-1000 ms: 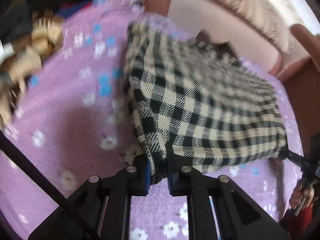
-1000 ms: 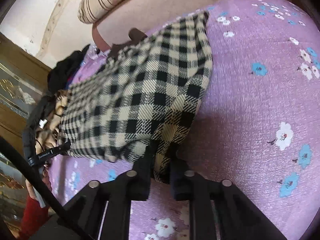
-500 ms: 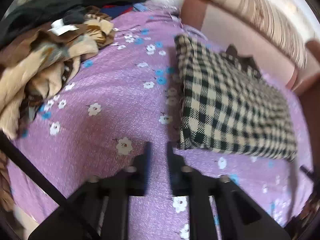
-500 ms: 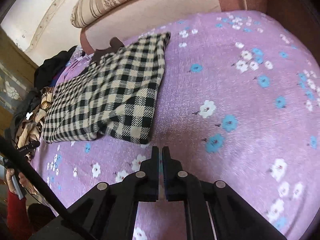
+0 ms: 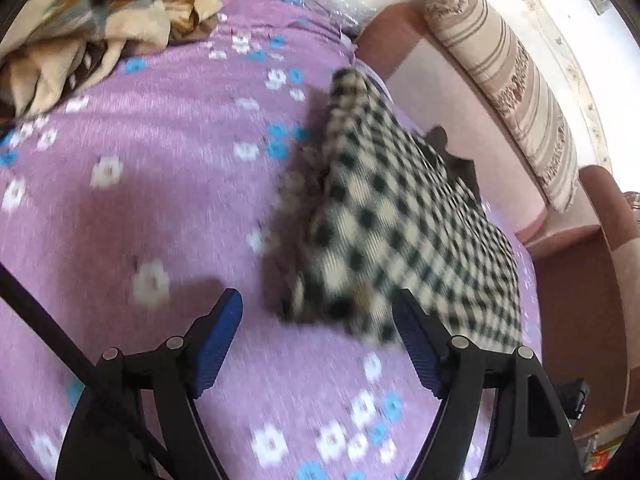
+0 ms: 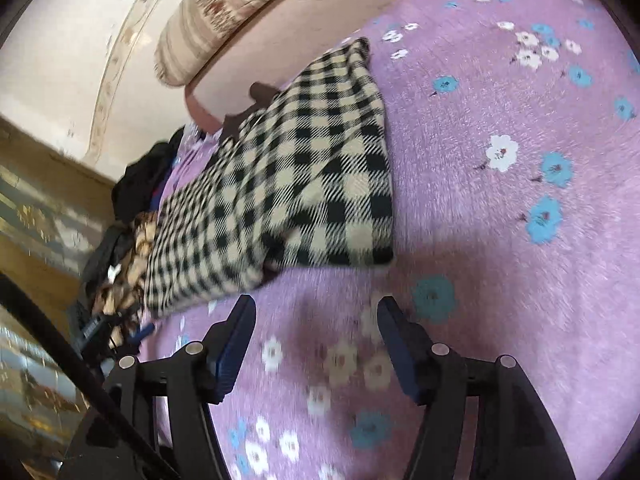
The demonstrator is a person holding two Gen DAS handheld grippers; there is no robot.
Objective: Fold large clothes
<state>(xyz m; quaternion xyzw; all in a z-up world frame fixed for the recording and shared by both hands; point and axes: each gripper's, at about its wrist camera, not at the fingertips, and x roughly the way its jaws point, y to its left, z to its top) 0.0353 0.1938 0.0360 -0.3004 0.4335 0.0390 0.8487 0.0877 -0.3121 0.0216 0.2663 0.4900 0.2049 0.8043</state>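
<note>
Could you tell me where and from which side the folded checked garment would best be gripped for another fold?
Probably at the two near corners of the checked garment. It lies flat on the purple floral bedspread with its near edge facing both open grippers, so the left gripper could slide in low at its corner and the right gripper at the corner ahead.

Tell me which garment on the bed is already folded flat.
The black-and-cream checked garment, lying as a flat rectangle by the headboard. The brown-and-tan clothes at the far corner are a crumpled heap.
</note>
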